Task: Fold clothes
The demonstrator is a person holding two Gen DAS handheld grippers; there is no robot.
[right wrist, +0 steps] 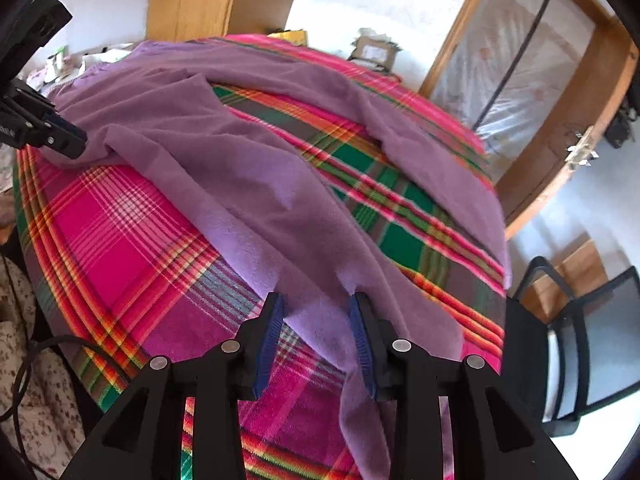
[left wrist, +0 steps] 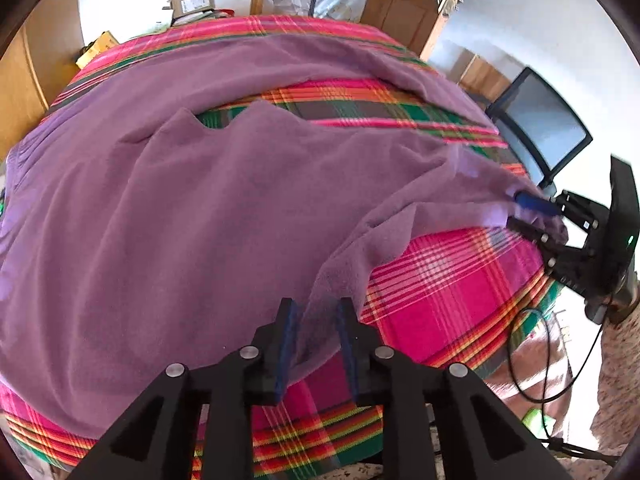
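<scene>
The purple garment (left wrist: 180, 208) sprawls across the plaid-covered table (left wrist: 452, 280), its long body running away from both claws toward the far edge; each claw sits at the near hem, the left gripper (left wrist: 318, 316) at one corner, the right gripper (right wrist: 318, 320) at the other, neither plainly nearer; both stand part-open, cloth lying loose between the blue pads (right wrist: 362, 336), unpinched as far as I can judge.

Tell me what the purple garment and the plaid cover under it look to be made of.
Purple garment: likely fleece or brushed knit; matte, fuzzy nap, soft folds. Plaid cover: seemingly a woven blanket; fine crossing threads show, flat and slightly napped. Fibre cannot be told.
</scene>
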